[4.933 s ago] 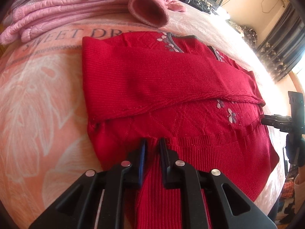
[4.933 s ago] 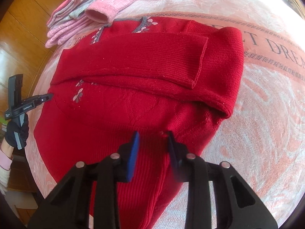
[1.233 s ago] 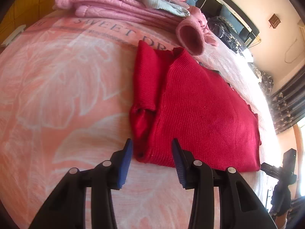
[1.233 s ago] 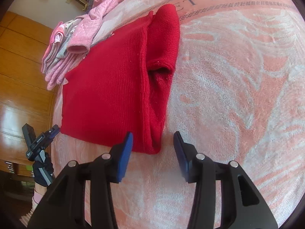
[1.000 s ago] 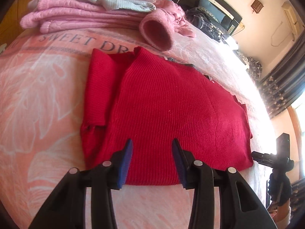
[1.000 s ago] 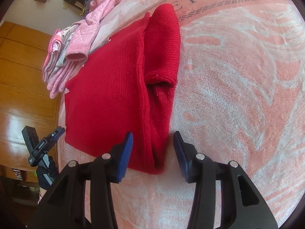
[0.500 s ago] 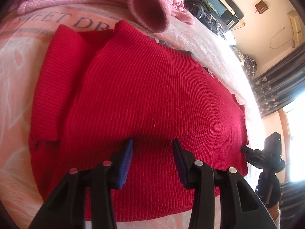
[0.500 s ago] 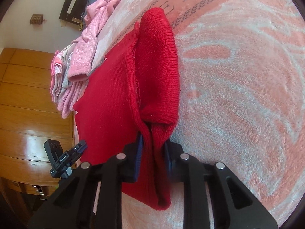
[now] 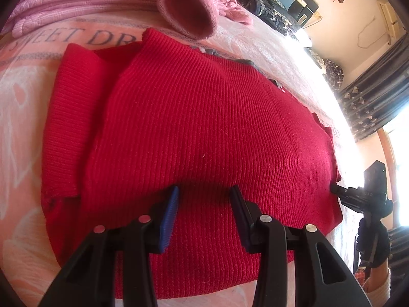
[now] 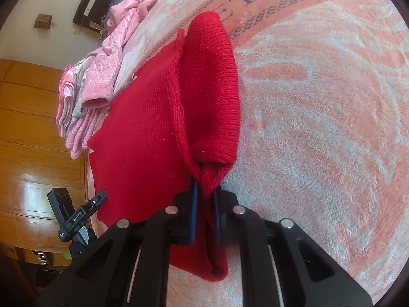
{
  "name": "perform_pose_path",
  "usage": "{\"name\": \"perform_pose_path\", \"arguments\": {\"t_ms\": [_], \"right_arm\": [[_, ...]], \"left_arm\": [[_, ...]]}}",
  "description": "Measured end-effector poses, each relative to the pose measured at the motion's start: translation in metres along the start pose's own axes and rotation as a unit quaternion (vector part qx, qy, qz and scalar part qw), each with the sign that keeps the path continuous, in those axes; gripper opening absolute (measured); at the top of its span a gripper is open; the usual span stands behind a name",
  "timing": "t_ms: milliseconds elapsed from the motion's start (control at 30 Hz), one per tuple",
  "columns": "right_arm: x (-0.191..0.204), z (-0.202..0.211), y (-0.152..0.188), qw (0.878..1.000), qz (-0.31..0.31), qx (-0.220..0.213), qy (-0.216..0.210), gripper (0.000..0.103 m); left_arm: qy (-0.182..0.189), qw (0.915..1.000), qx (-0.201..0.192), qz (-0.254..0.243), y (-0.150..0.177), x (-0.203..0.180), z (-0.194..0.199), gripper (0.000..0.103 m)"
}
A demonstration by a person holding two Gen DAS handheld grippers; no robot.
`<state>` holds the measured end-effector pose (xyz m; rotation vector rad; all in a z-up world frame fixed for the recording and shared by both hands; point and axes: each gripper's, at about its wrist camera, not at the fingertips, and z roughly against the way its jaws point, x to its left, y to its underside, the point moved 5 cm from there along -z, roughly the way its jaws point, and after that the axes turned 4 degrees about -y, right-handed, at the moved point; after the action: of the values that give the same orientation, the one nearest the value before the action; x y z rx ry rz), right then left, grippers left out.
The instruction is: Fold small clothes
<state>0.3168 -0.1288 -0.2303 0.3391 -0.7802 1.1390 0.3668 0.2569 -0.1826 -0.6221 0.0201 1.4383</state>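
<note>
A red knit sweater (image 9: 204,117) lies folded in half on the pink bedspread (image 9: 23,81), its sleeves tucked under. My left gripper (image 9: 204,192) is open, hovering just over the middle of the folded sweater with nothing between its blue pads. In the right wrist view the sweater (image 10: 143,138) has its right side edge pinched between the fingers of my right gripper (image 10: 204,192), which is shut on it. In the left wrist view the right gripper (image 9: 334,189) shows at the sweater's right edge.
A stack of pink and grey clothes (image 9: 76,2) lies at the back, with a pink sleeve cuff (image 9: 189,12) reaching toward the sweater's far edge. The same pile (image 10: 87,92) sits beside the sweater's left side. A wooden wardrobe (image 10: 28,128) stands past the bed edge.
The sweater's lower half was folded up over the sleeves. My right gripper went from open in front of the side edge to shut on it; my left moved forward over the sweater, still open.
</note>
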Motion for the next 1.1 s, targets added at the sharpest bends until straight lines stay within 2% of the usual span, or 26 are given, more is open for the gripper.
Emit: {"name": "perform_pose_path", "arguments": {"t_ms": [133, 267, 433, 567, 667, 800, 900, 1000, 1033, 1100], "right_arm": [[0.019, 0.007, -0.003, 1.0, 0.006, -0.001, 0.018, 0.008], [0.063, 0.013, -0.008, 0.998, 0.039, -0.004, 0.039, 0.008], [0.145, 0.006, -0.016, 0.992, 0.112, -0.003, 0.05, 0.008], [0.199, -0.027, -0.009, 0.984, 0.166, 0.015, 0.061, 0.008], [0.224, -0.061, 0.003, 0.978, 0.192, 0.037, 0.068, 0.008], [0.23, -0.109, 0.022, 0.975, 0.196, 0.072, 0.071, 0.008], [0.22, -0.136, 0.031, 0.973, 0.192, 0.086, 0.091, 0.009], [0.213, -0.141, 0.041, 0.974, 0.188, 0.101, 0.073, 0.022], [0.213, -0.139, 0.044, 0.976, 0.183, 0.107, 0.057, 0.038], [0.22, -0.129, 0.05, 0.976, 0.188, 0.109, 0.031, 0.041]], "left_arm": [[0.02, 0.9998, 0.003, 0.008, 0.0, 0.006, 0.002, 0.042], [0.042, 0.9985, 0.005, 0.034, -0.001, 0.014, 0.013, 0.042], [0.016, 0.9999, 0.001, -0.004, 0.006, 0.02, 0.027, 0.042], [0.031, 0.9995, -0.001, 0.011, 0.012, 0.033, 0.036, 0.043], [0.033, 0.9991, -0.001, 0.026, 0.016, 0.043, 0.04, 0.043], [0.032, 0.9989, -0.003, 0.034, 0.02, 0.052, 0.047, 0.043], [0.024, 0.9989, -0.001, 0.039, 0.023, 0.055, 0.05, 0.043], [0.02, 0.9991, -0.001, 0.038, 0.023, 0.06, 0.053, 0.043], [0.018, 0.9992, -0.001, 0.037, 0.023, 0.061, 0.054, 0.044], [0.017, 0.9991, 0.0, 0.039, 0.021, 0.061, 0.056, 0.044]]}}
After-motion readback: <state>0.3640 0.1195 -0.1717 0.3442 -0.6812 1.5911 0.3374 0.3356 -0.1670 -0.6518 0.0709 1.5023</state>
